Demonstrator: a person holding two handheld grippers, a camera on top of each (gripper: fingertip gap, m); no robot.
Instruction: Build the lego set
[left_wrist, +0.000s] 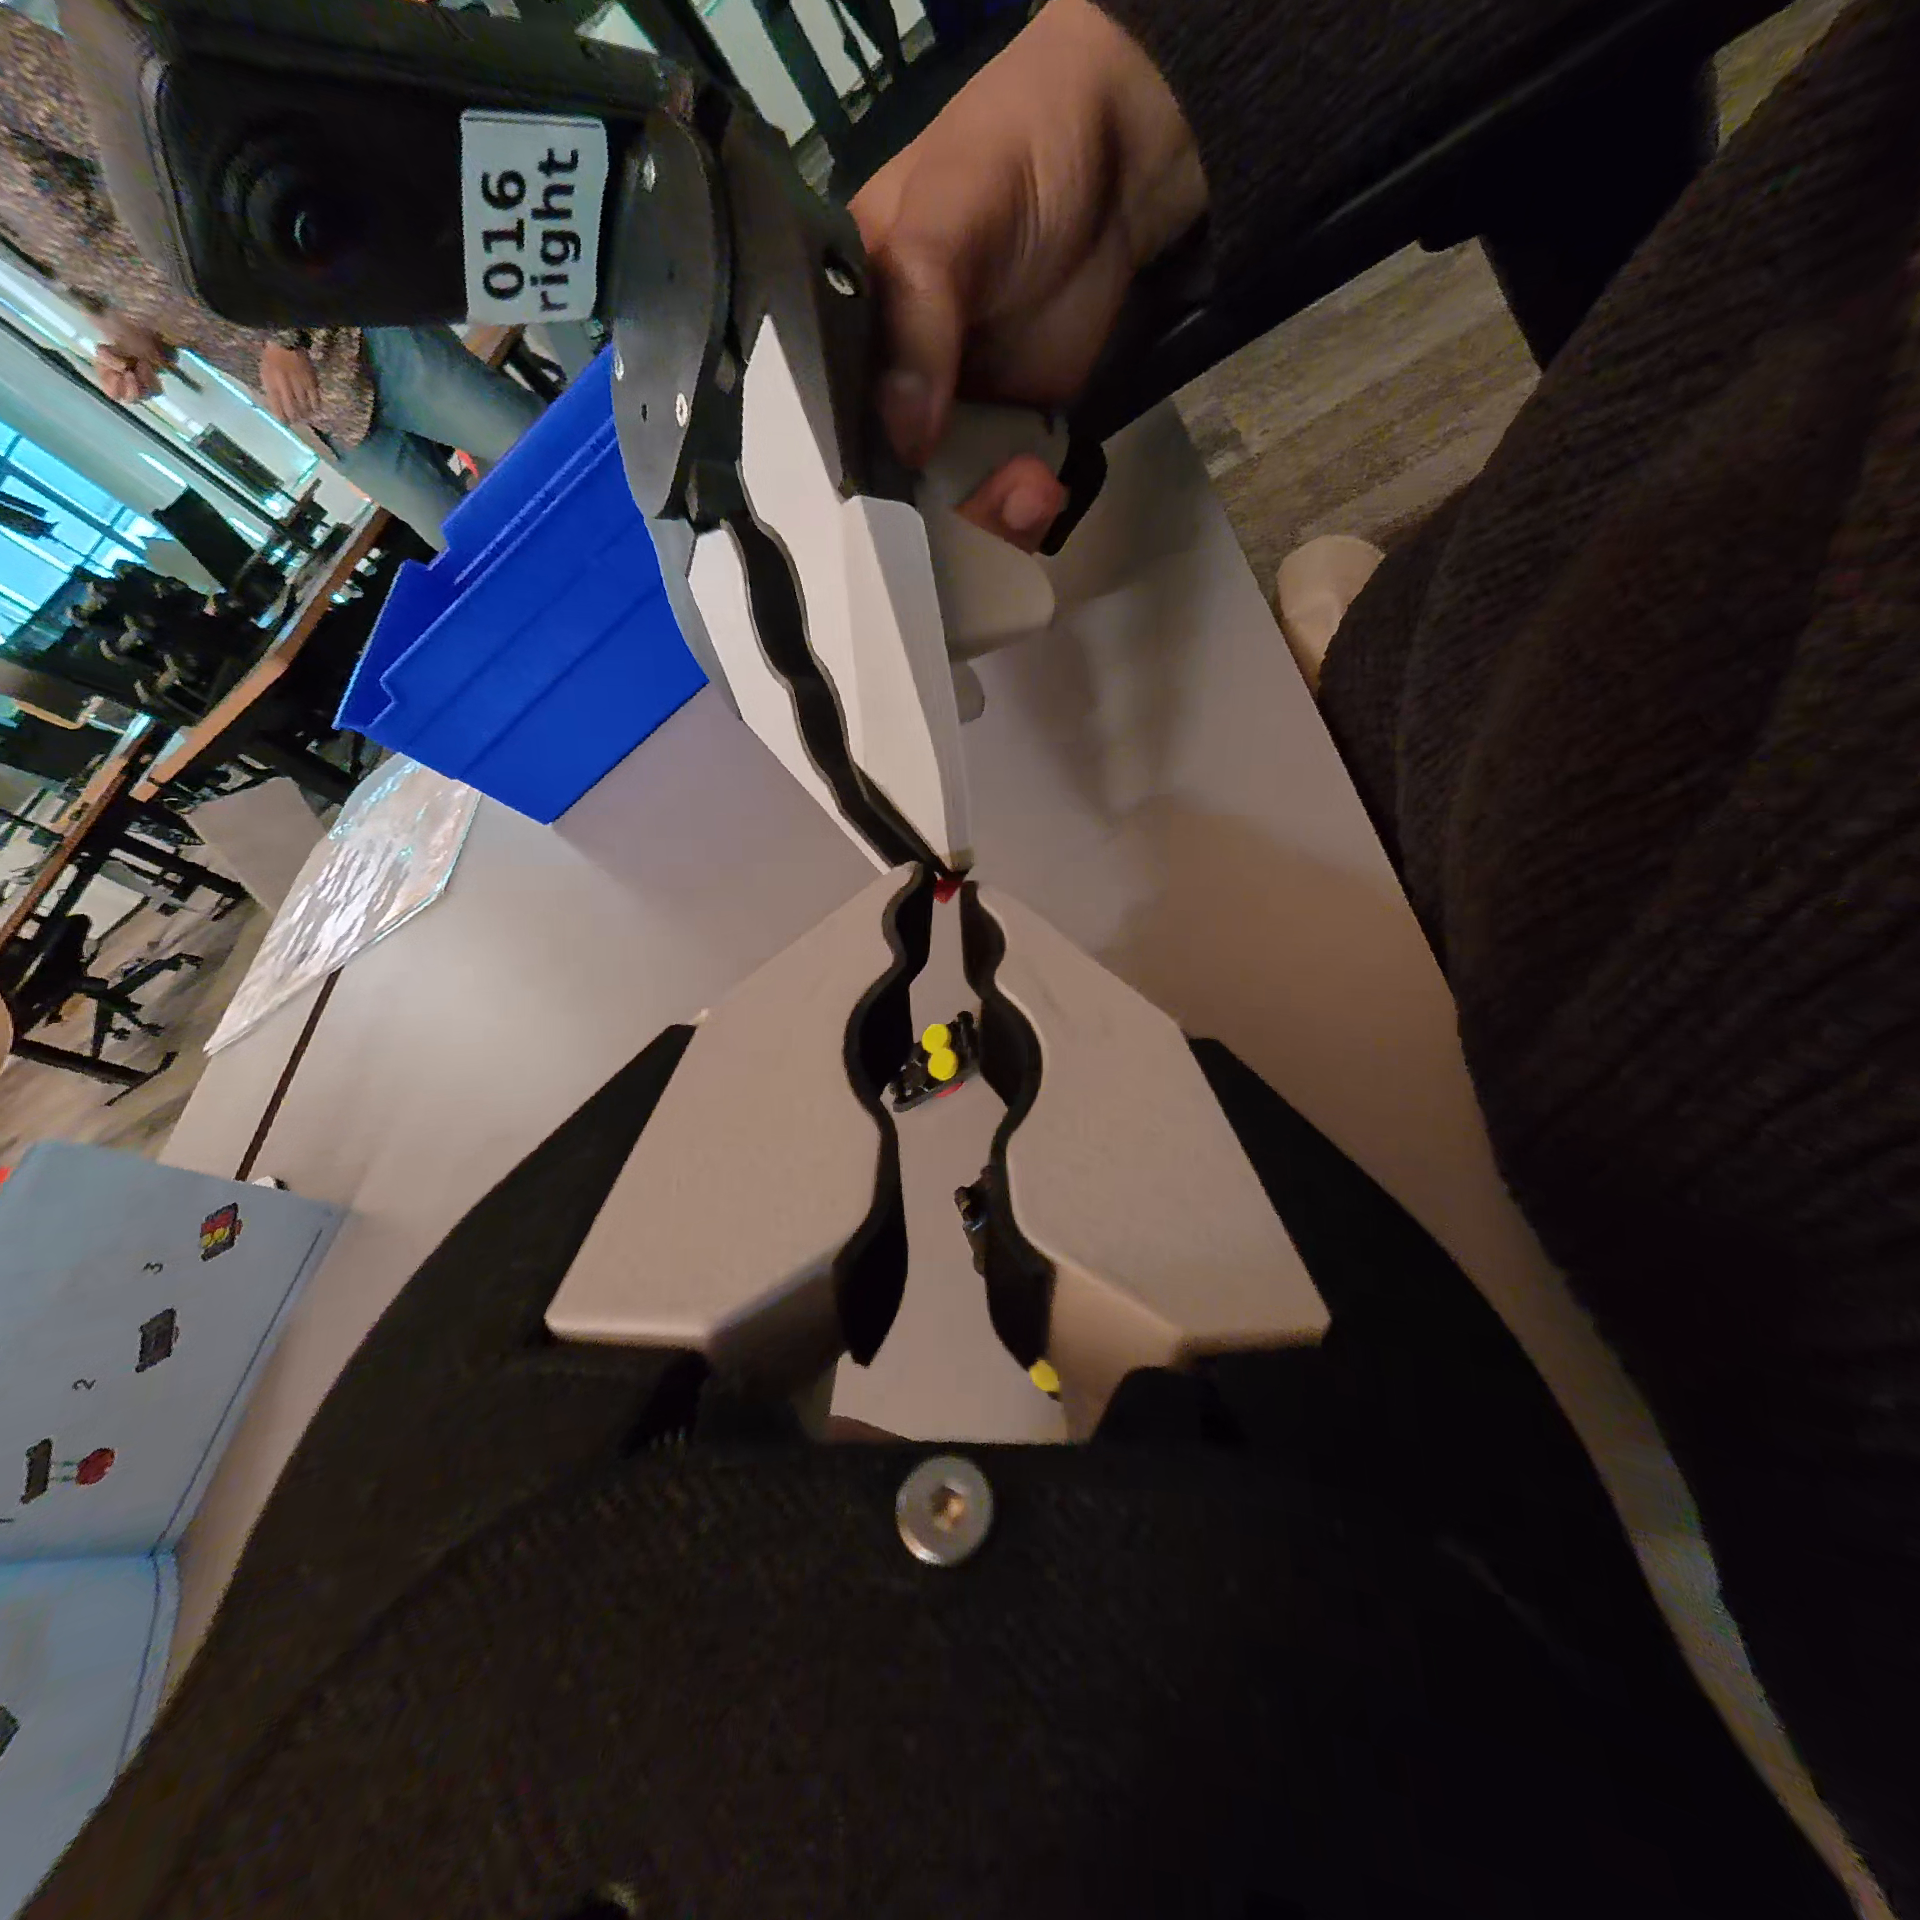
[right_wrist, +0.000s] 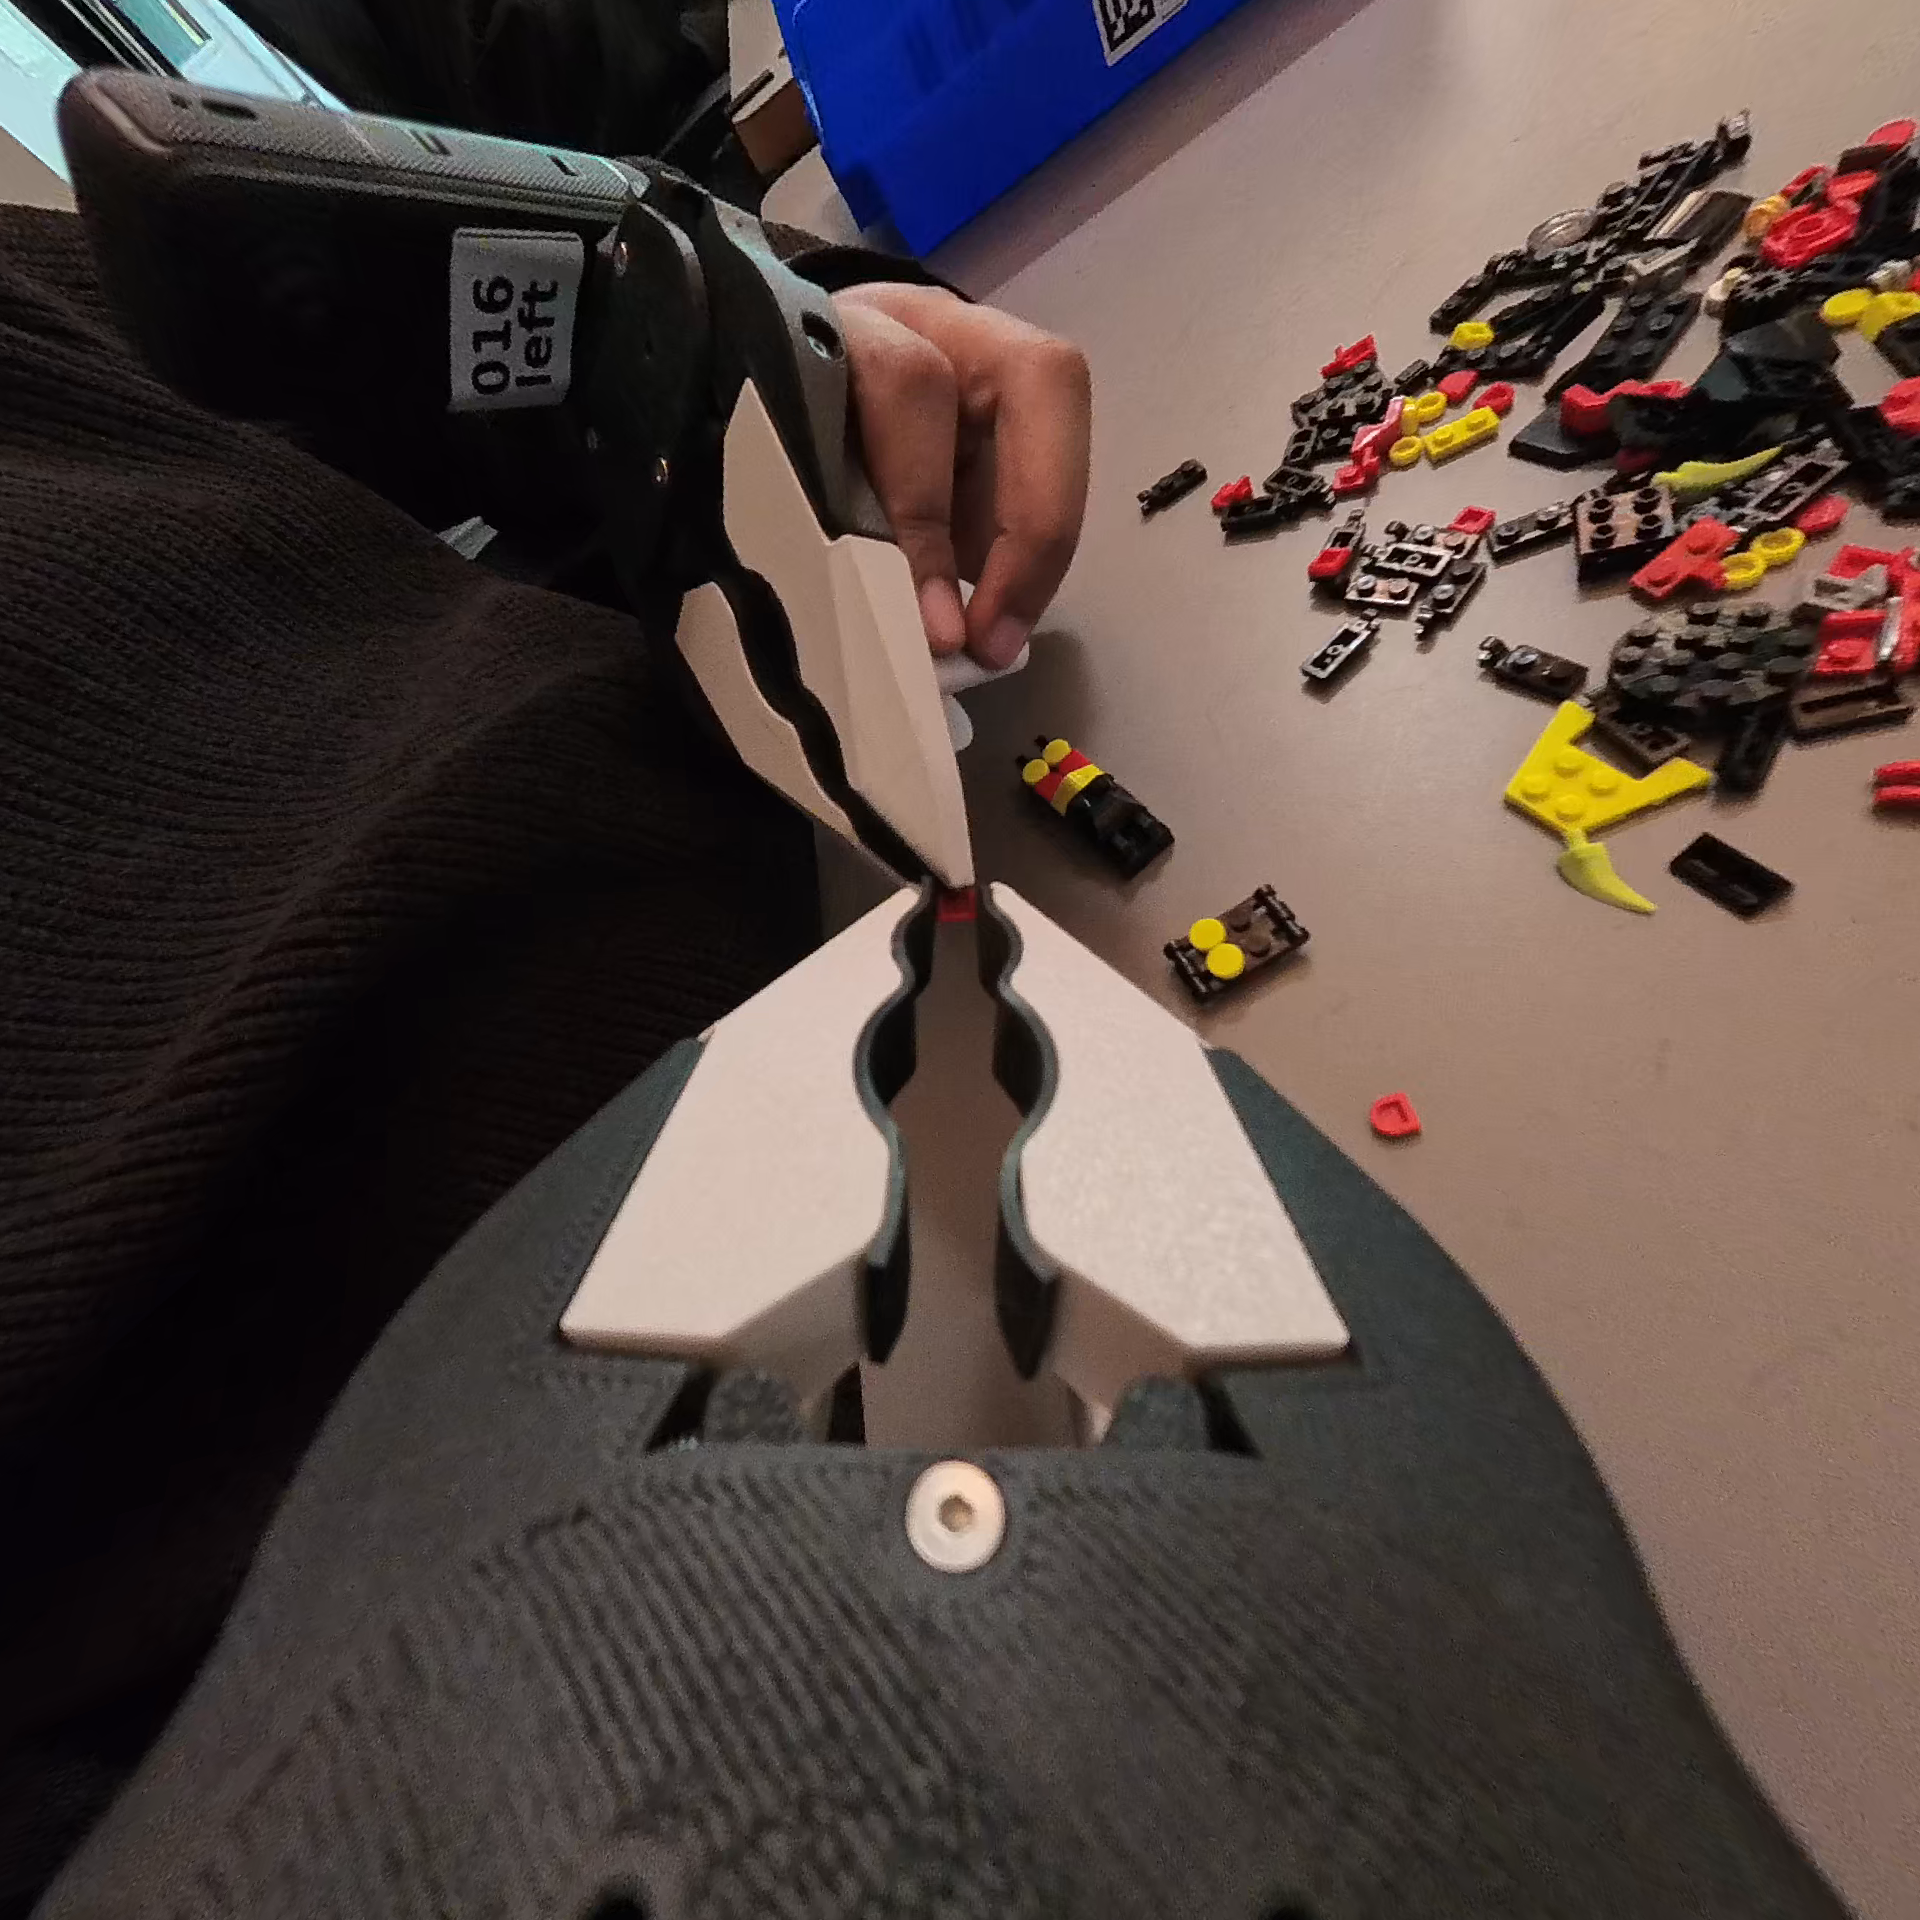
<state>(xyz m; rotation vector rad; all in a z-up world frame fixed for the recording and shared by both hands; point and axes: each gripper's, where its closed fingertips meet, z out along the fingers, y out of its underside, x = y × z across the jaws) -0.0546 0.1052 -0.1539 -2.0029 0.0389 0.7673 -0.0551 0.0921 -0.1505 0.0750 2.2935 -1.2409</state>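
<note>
My right wrist view alone shows the brick pile (right_wrist: 1683, 436) far right | left gripper (left_wrist: 943, 891) and right gripper (right_wrist: 956, 902) tips meet, both apparently clamped on one small red piece (right_wrist: 955, 906)

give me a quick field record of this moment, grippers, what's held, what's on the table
left gripper: tips closed on the small red lego piece, above the table
right gripper: tips meet the left gripper's at that same piece; which one bears it is unclear
table: light surface
loose lego pile: black, red and yellow parts, far right in the right wrist view
small assemblies: black plate with two yellow studs; black, red and yellow stack
stray red piece: alone, near the right gripper
blue bin: far edge of table
instruction booklet: open, at left in the left wrist view
</note>
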